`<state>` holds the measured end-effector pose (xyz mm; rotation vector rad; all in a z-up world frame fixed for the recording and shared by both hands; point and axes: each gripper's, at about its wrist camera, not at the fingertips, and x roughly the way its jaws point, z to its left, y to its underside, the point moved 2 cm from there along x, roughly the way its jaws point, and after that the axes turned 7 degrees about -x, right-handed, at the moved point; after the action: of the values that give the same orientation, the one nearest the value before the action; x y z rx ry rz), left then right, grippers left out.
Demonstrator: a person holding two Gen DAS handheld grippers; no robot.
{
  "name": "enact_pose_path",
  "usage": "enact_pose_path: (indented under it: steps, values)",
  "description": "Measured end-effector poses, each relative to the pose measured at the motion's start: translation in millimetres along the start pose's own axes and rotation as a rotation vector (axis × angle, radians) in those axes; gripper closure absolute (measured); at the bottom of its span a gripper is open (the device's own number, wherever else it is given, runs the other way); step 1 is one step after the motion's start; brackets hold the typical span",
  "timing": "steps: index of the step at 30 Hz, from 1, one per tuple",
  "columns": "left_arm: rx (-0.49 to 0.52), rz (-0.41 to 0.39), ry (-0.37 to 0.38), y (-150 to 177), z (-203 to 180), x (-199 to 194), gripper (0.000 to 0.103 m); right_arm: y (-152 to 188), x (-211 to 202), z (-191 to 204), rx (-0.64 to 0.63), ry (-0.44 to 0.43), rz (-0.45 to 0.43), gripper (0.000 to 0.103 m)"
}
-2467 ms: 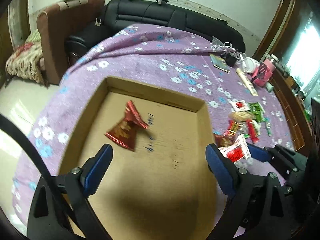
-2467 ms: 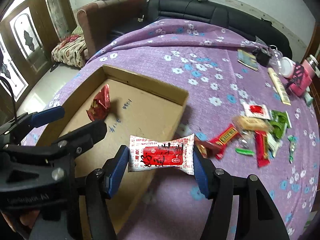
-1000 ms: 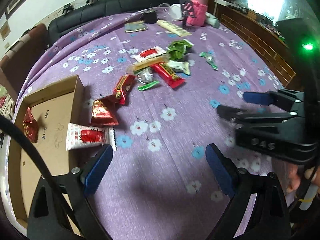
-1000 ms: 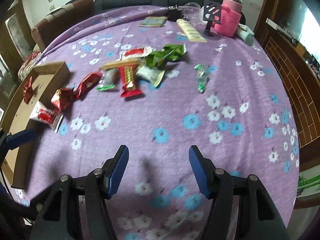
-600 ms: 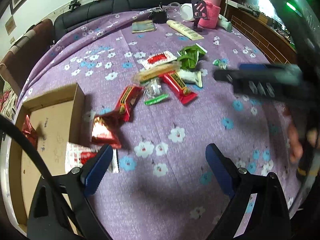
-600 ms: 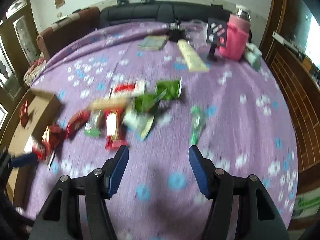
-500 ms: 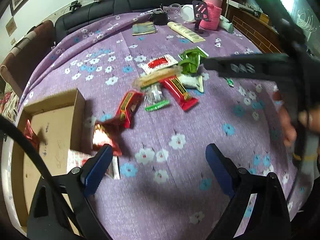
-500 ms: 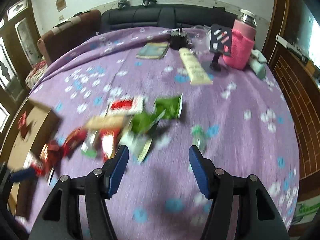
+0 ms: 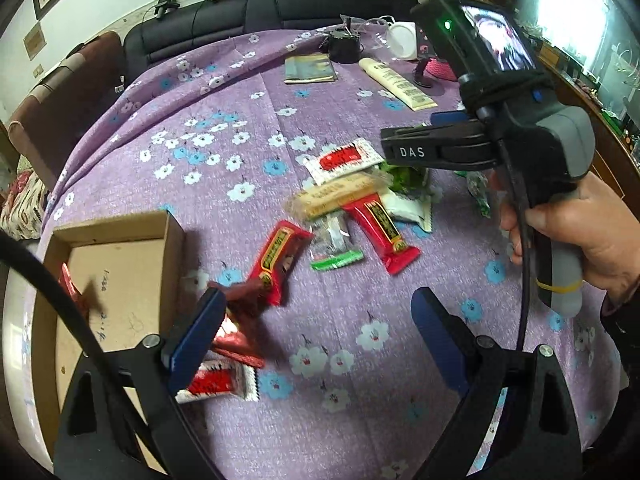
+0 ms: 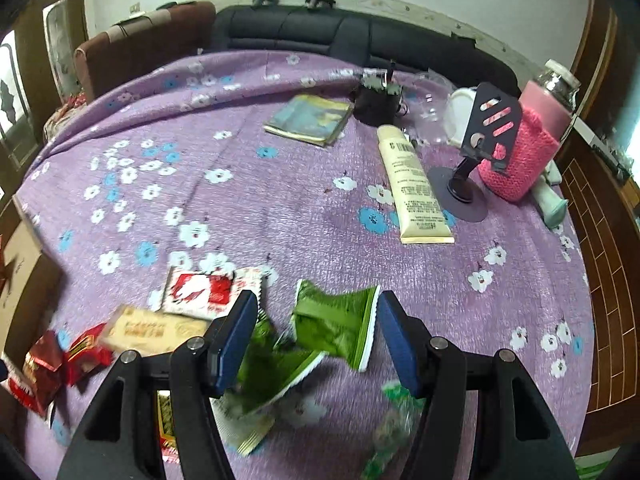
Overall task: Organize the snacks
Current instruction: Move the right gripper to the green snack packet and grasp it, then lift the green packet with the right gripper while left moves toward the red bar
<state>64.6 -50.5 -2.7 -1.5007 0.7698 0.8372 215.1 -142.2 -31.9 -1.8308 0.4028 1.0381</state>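
While the right hand-held gripper (image 10: 316, 336) hangs over the loose heap of snacks, its blue-padded jaws stand apart and grasp nothing; a crumpled green foil snack packet (image 10: 336, 326) lies on the purple flowered cloth of the bench (image 10: 280, 208) in the gap between them, with no pad pressing on it. Left of that packet lie a white sachet with a red label (image 10: 202, 290) and a tan wrapped biscuit bar (image 10: 154, 328). At the far right of the bench stand a jar in a pink knitted sleeve (image 10: 528, 148) and a cream squeeze tube (image 10: 414, 188).

From the left wrist view, the left hand-held gripper (image 9: 316, 340) is likewise released, with only cloth between its pads. A shallow brown cardboard box (image 9: 116, 280) sits at the near left, holding a red foil packet (image 9: 70, 288) against its left wall. Just outside the box's right wall lie a shiny red foil pouch (image 9: 236, 340) and another white sachet with a red label (image 9: 218, 384). A long red snack bar (image 9: 280, 260) lies just beyond them. The person's right hand (image 9: 580, 236) grips the other tool's grey handle at the right.
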Motion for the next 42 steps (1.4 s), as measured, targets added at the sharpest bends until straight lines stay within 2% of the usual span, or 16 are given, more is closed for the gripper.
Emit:
enact_pose_path:
  steps: [3, 6, 10, 20, 26, 30, 38, 42]
  values:
    - [-0.026, 0.004, 0.005, -11, 6, 1, 0.009, 1, 12, -9, 0.053, -0.055, 0.056, 0.042]
    - [-0.056, 0.014, 0.016, -21, 13, 4, 0.009, 5, 22, -15, 0.081, -0.085, 0.106, 0.061]
    - [-0.06, 0.012, 0.006, -32, 13, 10, 0.009, 10, 17, -15, 0.081, -0.094, 0.117, 0.064]
    - [-0.083, 0.032, 0.025, -66, -1, 34, 0.009, 53, -12, -28, 0.121, -0.154, 0.129, 0.065]
    - [-0.086, 0.093, 0.036, -86, -12, 61, 0.009, 80, -30, -38, 0.143, -0.165, 0.136, 0.065]
    - [-0.094, 0.141, 0.047, -95, -16, 80, 0.009, 82, -29, -42, 0.154, -0.167, 0.132, 0.065]
    - [-0.08, 0.263, 0.085, -83, -19, 103, 0.012, 82, -28, -48, 0.167, -0.188, 0.123, 0.063]
    - [-0.059, 0.268, 0.111, -71, -22, 102, 0.012, 79, -30, -47, 0.137, -0.183, 0.104, 0.062]
